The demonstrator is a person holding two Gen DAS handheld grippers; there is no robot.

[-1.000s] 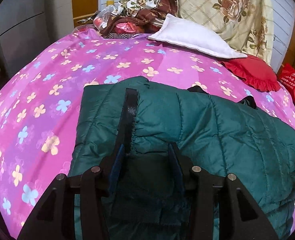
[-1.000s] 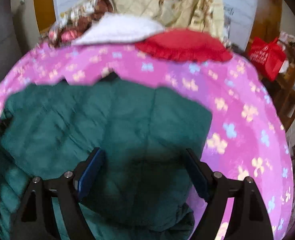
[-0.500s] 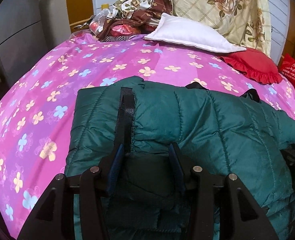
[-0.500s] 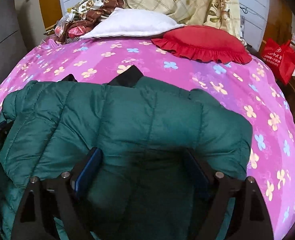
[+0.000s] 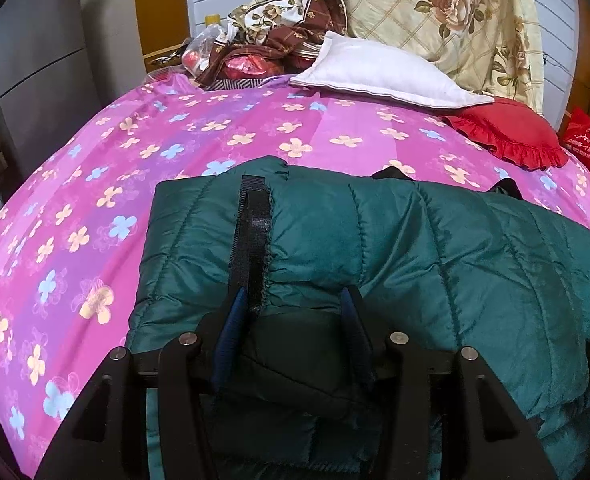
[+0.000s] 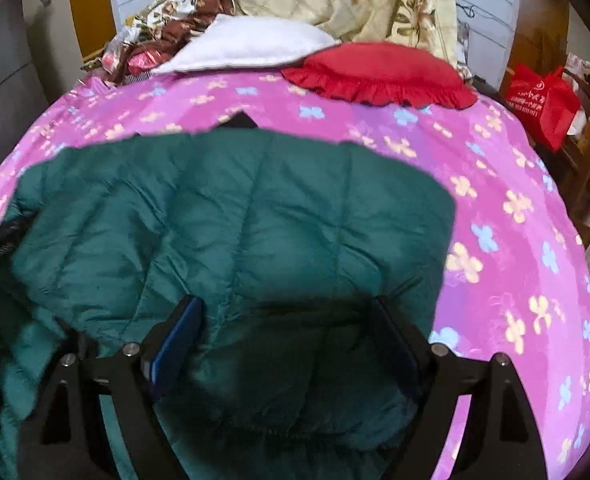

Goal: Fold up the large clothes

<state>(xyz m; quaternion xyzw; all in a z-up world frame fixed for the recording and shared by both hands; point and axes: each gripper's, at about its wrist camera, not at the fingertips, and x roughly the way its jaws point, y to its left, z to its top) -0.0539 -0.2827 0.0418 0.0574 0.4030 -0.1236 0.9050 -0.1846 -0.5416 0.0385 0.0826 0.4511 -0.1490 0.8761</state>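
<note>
Both wrist views close, angled down over the green jacket [image 5: 435, 248], sharing bedspread [image 6: 515, 184], pillows

The jacket [image 5: 415, 248] is showing dark green — quilted, with a black strip [image 5: 251, 240]. The bedsheet [image 5: 135, 184] is glowing pink, dotted with yellow and blue flowers. A white pillow [image 5: 379, 72] is lying by a red frilled cushion [image 5: 511, 136] — behind them, a cream rose-patterned quilt [image 5: 447, 16].

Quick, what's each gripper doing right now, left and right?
Left gripper: has just been opening, green jacket fold between its jaws, grip unclear.
Right gripper: open wide over the jacket, holding nothing.
</note>
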